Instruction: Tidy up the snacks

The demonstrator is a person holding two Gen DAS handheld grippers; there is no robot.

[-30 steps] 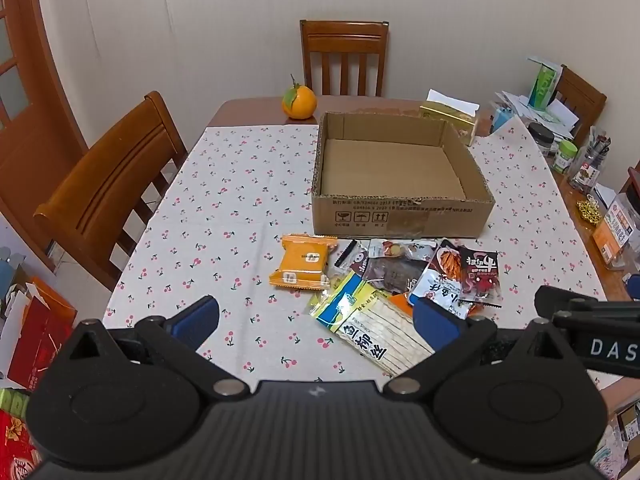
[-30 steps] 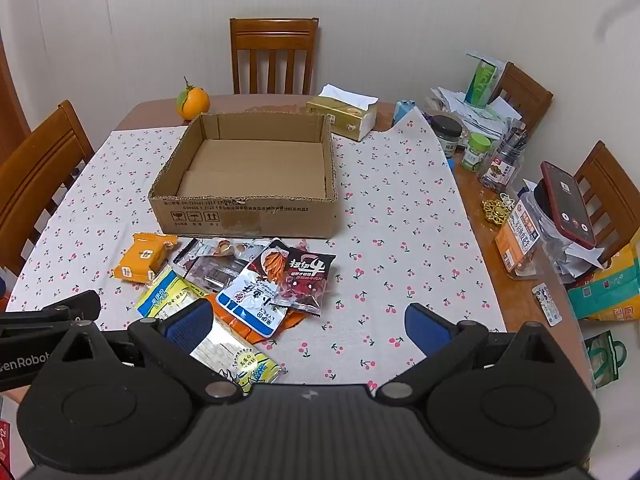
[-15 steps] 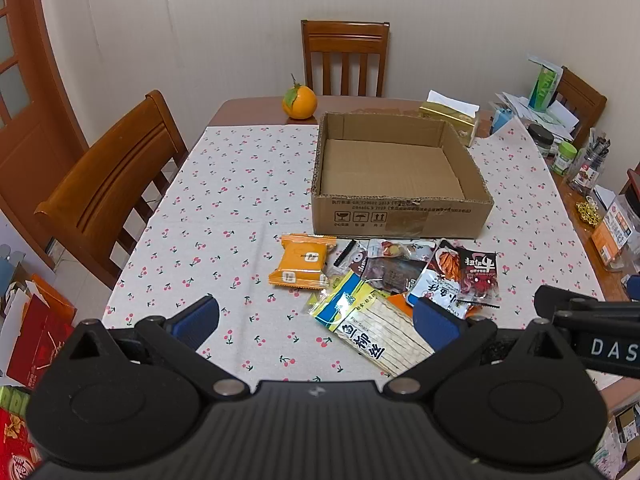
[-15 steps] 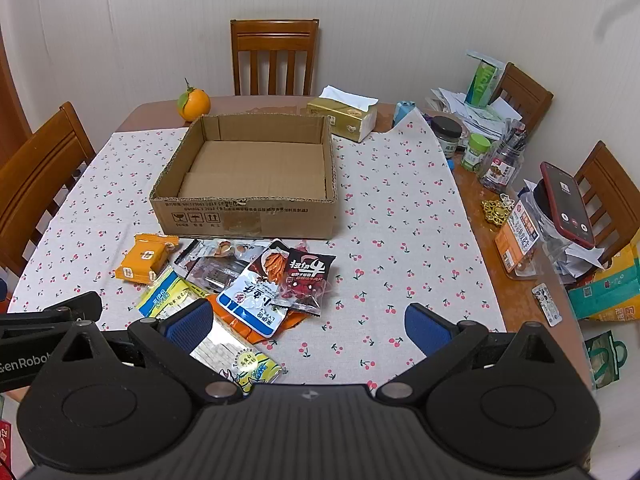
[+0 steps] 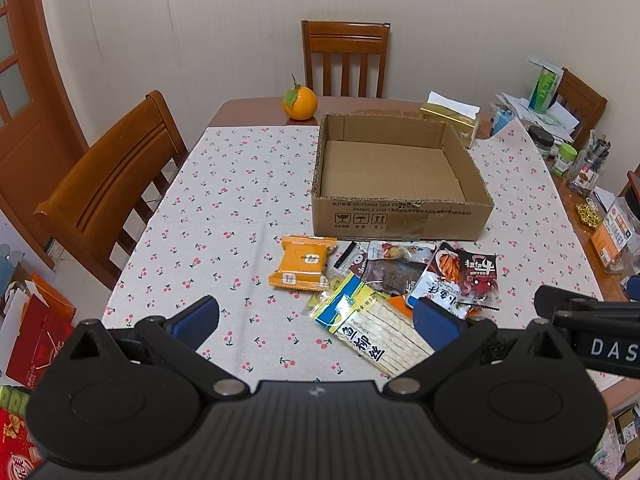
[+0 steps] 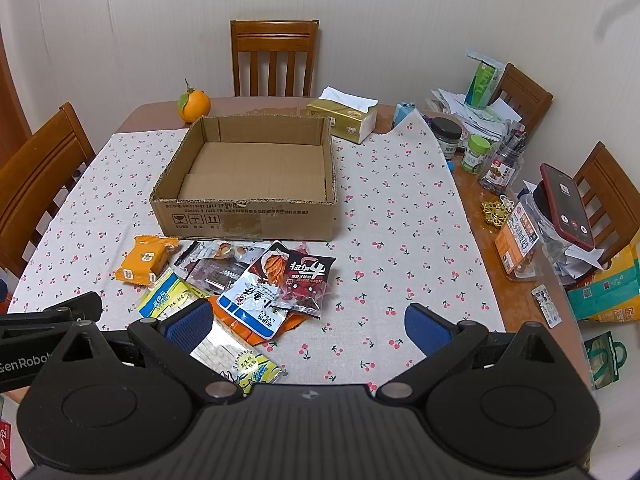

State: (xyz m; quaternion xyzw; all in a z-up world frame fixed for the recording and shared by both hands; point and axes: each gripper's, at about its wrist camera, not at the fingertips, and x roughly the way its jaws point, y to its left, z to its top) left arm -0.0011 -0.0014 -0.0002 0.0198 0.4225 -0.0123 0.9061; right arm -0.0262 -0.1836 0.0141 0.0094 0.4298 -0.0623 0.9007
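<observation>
Hardly any shift over the last second. Both held spread and empty, left tool (image 5: 316, 320) and right tool (image 6: 306, 326), above the heap of foil snack packets (image 6: 256, 276) on the cherry-print tabletop (image 5: 224, 200) (just before the bare brown cardboard box (image 6: 248, 176)). Sorting apparently not begun.

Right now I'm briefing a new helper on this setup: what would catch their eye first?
Probably the empty cardboard box in the middle of the cherry-print tablecloth, with a heap of bright snack packets piled just in front of it. An orange sits alone at the far table edge. Both claws, left claw and right claw, hang open above the near edge.
</observation>
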